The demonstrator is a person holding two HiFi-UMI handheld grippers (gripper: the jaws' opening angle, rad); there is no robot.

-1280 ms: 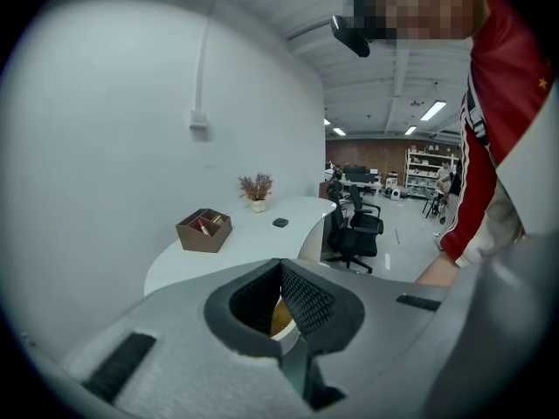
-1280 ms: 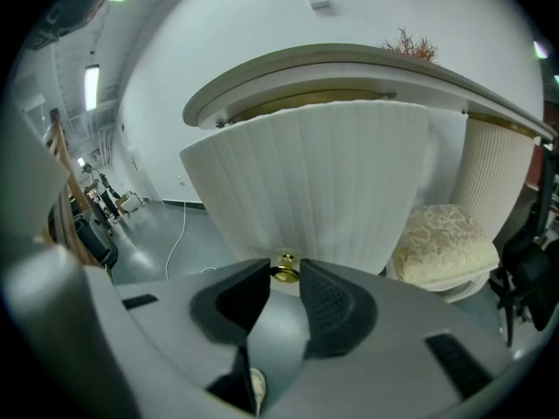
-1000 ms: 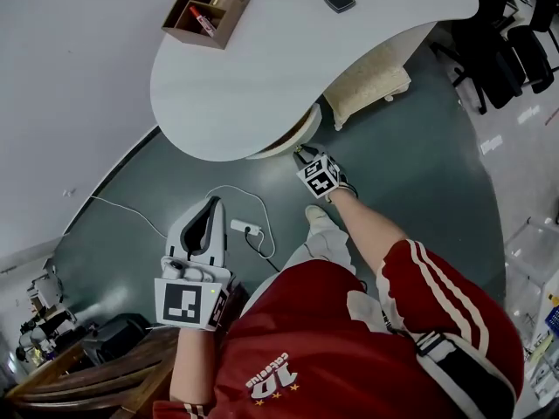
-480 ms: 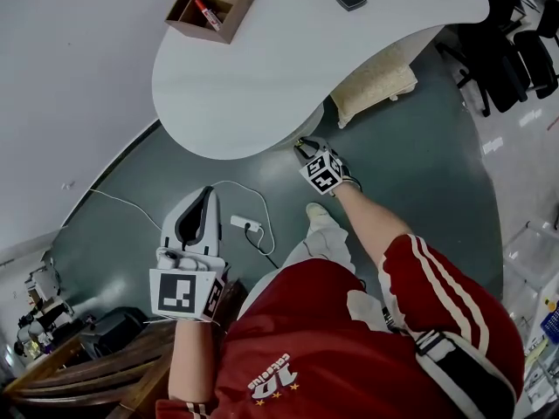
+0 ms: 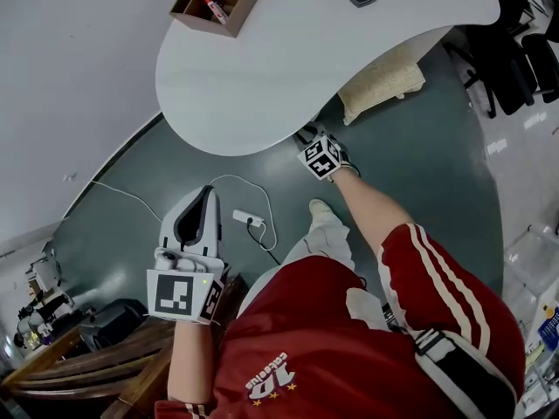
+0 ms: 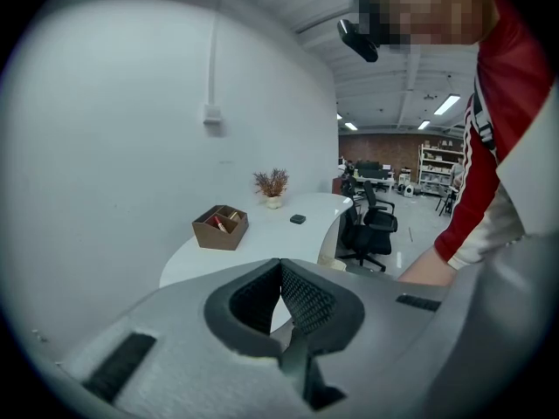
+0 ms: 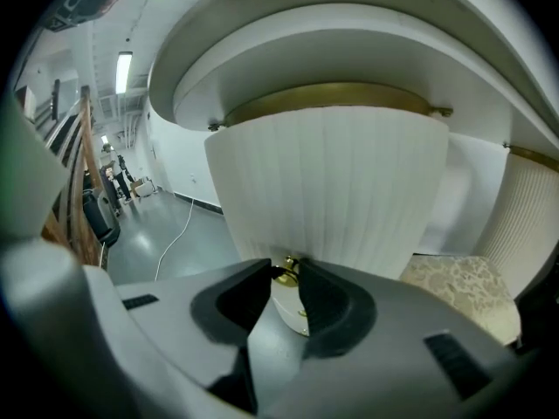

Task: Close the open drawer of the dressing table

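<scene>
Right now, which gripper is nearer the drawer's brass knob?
Right. The right gripper has its jaws closed on the brass knob of the drawer front; the left gripper hangs over the floor, shut and empty, well short of the table.

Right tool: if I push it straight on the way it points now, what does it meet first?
The right tool has the brass knob between its tips, apparently pinched. Going straight on, it would meet the fluted white drawer front just behind the knob, though that gap is hard to judge.
</scene>
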